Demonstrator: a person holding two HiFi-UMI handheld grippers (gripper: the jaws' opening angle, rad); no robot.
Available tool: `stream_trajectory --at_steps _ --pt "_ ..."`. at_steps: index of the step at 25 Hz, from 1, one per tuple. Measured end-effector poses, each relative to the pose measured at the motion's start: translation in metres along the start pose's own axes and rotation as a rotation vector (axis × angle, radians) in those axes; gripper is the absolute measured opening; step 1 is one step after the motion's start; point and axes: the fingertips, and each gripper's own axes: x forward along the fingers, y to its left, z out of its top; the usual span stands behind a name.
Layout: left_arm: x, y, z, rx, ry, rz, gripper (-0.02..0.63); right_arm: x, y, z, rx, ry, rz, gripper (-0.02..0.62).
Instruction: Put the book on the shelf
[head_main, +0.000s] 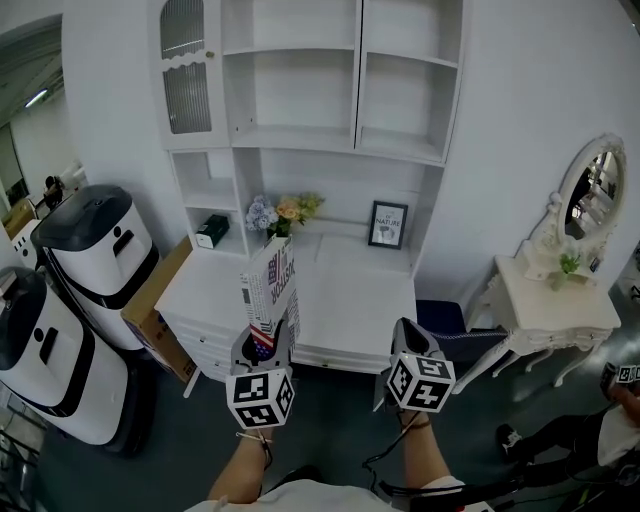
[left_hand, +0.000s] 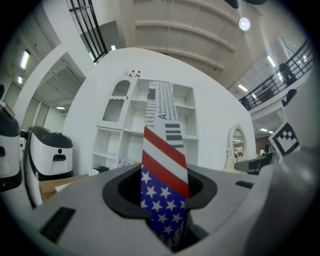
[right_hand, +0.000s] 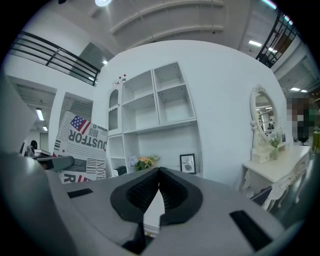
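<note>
Item, lower edge of the head view: two bare forearms (head_main: 243, 468), each carrying a gripper with a marker cube. Left gripper (head_main: 266, 345), lower centre-left: jaws closed on the bottom edge of the book (head_main: 271, 283), pads pressed against both covers. The book stood upright between them, its cover in black-and-white newsprint lettering with red and white stripes and white stars on blue. It was held in the air in front of the desk, clear of every shelf. Right gripper (head_main: 404, 332), lower centre-right: jaw tips brought together, nothing between them. Item, left side of the frame: two white machines with black trim (head_main: 92, 250), and a brown cardboard box (head_main: 153, 300) leaning by the desk. Item, centre: white desk with drawers (head_main: 355, 300). Item, at the back of the desk top: a bunch of flowers (head_main: 283, 211), a framed print (head_main: 388, 224), and a small dark object (head_main: 212, 231) in a cubby to the left. Item, upper centre: white shelf unit (head_main: 340, 140) against the wall, its open compartments bare, with a glazed door at upper left. Item, right side: white dressing table (head_main: 556, 312) with an oval mirror (head_main: 592, 190). Item, lower right corner: a person (head_main: 585, 432), partly seen.
</note>
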Motion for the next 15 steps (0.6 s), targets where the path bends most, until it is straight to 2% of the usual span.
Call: stream_trajectory --at_steps 6,15 --pt "0.018 0.009 -0.011 -0.030 0.021 0.007 0.158 0.018 -0.001 -0.004 -0.016 0.022 0.000 0.021" --pt "0.070 0.017 -0.004 -0.024 -0.010 -0.027 0.158 0.062 -0.006 0.004 -0.025 0.010 -0.018 0.021"
